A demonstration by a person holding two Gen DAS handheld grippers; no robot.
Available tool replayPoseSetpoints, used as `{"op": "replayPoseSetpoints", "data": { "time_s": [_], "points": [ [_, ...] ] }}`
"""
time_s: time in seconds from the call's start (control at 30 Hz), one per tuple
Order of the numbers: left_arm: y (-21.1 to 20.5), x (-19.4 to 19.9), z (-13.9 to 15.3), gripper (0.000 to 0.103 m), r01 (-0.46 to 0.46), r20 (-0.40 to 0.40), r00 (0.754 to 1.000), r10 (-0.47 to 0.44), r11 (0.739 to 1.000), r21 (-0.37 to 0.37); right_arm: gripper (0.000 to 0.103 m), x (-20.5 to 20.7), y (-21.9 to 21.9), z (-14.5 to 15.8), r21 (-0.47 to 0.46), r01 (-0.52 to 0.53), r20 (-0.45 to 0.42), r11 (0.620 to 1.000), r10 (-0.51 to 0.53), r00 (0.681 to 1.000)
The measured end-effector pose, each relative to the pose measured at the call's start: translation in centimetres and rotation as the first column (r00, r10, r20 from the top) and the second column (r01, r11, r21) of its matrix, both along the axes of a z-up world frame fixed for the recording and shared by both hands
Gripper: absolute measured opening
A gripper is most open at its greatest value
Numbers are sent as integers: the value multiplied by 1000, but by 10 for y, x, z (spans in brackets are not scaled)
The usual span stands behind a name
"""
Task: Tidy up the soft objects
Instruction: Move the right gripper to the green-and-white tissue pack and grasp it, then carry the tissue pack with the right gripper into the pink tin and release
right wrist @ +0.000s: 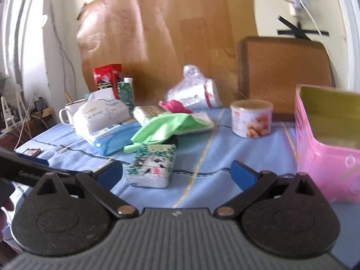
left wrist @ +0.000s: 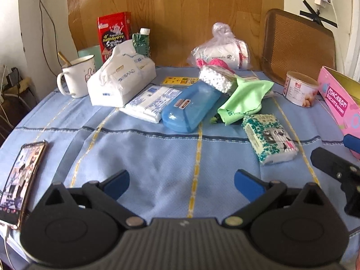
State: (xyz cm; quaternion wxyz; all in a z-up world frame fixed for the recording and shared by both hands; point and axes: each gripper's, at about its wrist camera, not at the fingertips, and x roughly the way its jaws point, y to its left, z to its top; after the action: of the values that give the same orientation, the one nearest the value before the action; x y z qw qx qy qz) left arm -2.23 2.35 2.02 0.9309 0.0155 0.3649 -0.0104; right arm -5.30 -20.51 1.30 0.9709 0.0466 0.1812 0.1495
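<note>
A white mug point(left wrist: 75, 76) stands far left, a phone point(left wrist: 21, 180) near left, a tin can point(left wrist: 300, 88) far right.

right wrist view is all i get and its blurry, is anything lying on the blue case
Observer: Yes, a white bumpy pad rests across the far end of the blue case.
Operator: ok and what is the left gripper doing
Observer: The left gripper has its jaws wide open over bare tablecloth, with nothing between them.
Operator: anything near the table edge on that side
Observer: A phone lies there with its screen lit.
</note>
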Motion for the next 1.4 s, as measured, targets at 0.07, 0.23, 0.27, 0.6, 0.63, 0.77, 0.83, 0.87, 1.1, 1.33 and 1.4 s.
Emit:
{"op": "replayPoseSetpoints", "data": {
  "time_s": [0.07, 0.23, 0.27, 0.6, 0.63, 0.77, 0.83, 0.87, 1.1, 1.33, 1.4],
  "points": [
    [4, 1, -2, 103, -9, -8, 1000, 9, 1000, -5, 97, 0, 3, 0, -4, -13, -2, 1000, 13, 1000],
    [15, 0, -4, 103, -32, -13, 999, 32, 999, -29, 74, 1, 8, 0, 30, -28, 8, 999, 28, 1000],
    [16, 1, -5, 103, -39, -15, 999, 39, 999, -29, 66, -1, 9, -1, 47, -31, 14, 998, 30, 999],
    [24, 3, -5, 103, -65, -7, 998, 65, 998, -2, 43, -4, 22, 0, -17, -69, -28, 997, 69, 997],
    [24, 3, -5, 103, -65, -7, 998, 65, 998, 0, 43, -3, 23, 0, -29, -69, -37, 997, 68, 997],
    [26, 4, -7, 103, -69, -7, 998, 69, 998, 8, 44, -1, 23, 0, -29, -64, -61, 998, 62, 996],
    [28, 5, -8, 103, -71, -8, 997, 71, 997, 9, 48, 1, 24, -1, -27, -63, -71, 998, 61, 996],
    [28, 5, -8, 103, -73, -8, 997, 73, 997, 9, 53, 1, 25, -1, -27, -64, -74, 998, 62, 995],
    [31, 6, -11, 103, -72, -9, 997, 72, 997, 13, 76, 6, 33, -3, -34, -91, -107, 995, 87, 990],
    [34, 6, -6, 103, -6, 2, 1000, 6, 997, -74, 85, 25, 45, -4, -65, -133, -156, 989, 122, 980],
    [33, 8, -3, 102, -9, 2, 1000, 10, 997, -83, 86, 32, 46, -6, -60, -141, -174, 988, 129, 976]
  ]
}}
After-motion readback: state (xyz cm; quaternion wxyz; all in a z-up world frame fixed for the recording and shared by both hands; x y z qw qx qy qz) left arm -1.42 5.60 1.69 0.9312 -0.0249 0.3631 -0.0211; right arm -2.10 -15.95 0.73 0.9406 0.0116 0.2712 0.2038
